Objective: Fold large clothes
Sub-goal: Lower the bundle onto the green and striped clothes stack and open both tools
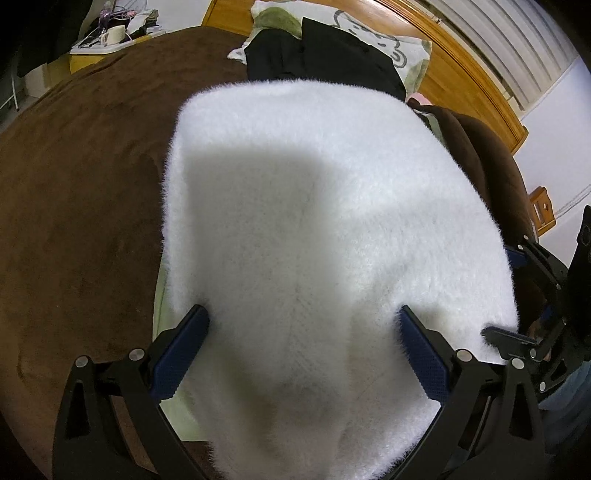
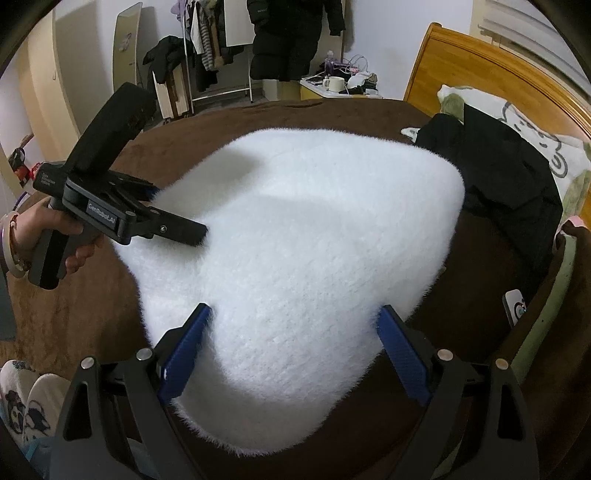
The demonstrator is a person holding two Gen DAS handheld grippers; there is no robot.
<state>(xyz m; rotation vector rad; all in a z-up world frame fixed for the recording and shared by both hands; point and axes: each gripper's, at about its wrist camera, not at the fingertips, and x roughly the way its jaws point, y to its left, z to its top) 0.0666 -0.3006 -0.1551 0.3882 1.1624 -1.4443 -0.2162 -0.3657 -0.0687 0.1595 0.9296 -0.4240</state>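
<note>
A white fluffy garment lies folded into a thick rectangle on the brown bed cover. It also shows in the right wrist view. My left gripper is open, its blue pads wide apart over the garment's near edge. My right gripper is open too, its pads spread over the garment's near corner. The left gripper also shows in the right wrist view, held in a hand at the garment's left edge. Nothing is held.
A black garment lies on a patterned pillow by the wooden headboard. A side table with a white mug stands past the bed. A clothes rack and a hanging black coat stand by the far wall.
</note>
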